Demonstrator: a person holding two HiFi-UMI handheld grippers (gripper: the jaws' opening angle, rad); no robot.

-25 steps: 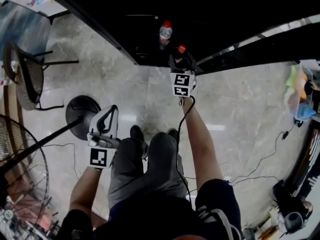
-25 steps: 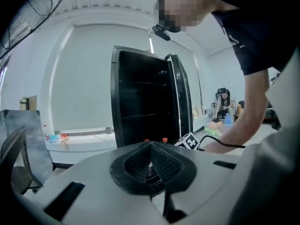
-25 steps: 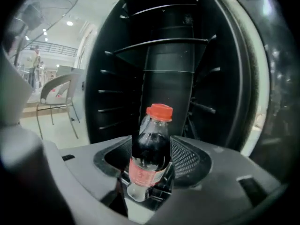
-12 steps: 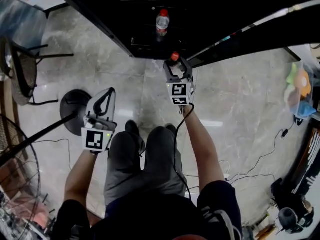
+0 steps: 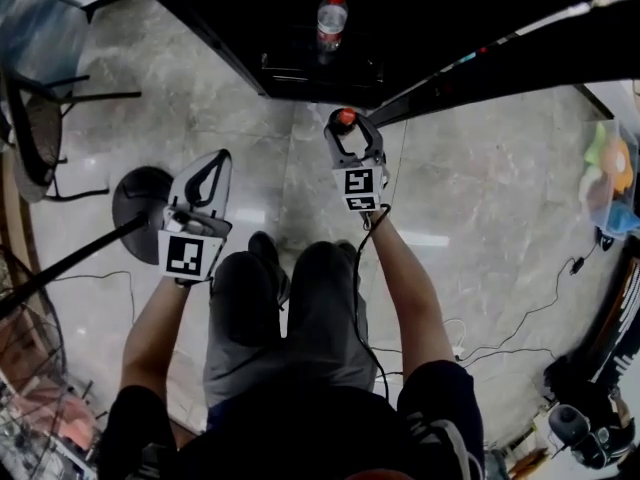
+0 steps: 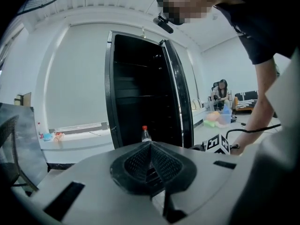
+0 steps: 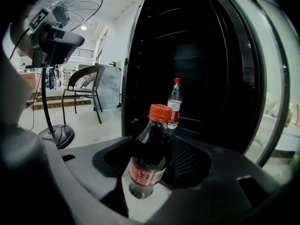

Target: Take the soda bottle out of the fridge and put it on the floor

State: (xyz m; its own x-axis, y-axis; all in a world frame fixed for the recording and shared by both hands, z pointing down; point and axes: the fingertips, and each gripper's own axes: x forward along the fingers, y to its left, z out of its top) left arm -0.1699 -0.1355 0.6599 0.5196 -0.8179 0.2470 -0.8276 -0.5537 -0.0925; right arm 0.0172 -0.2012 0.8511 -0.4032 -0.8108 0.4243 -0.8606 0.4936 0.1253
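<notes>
while the right gripper [image 5: 347,138] clamps the soda bottle [image 7: 149,153] just outside the fridge [image 7: 197,55], not yet on the floor [image 5: 480,198], the left gripper [image 6: 151,163] is closed on nothing. smooth rigid plastic cylinder, dark liquid, red cap; apparently full, so likely fairly heavy and slippery: best held mid-body, at the label.

A fan base [image 5: 140,194] stands near a mesh chair [image 5: 36,136], water bottle [image 5: 331,20] well apart.
</notes>
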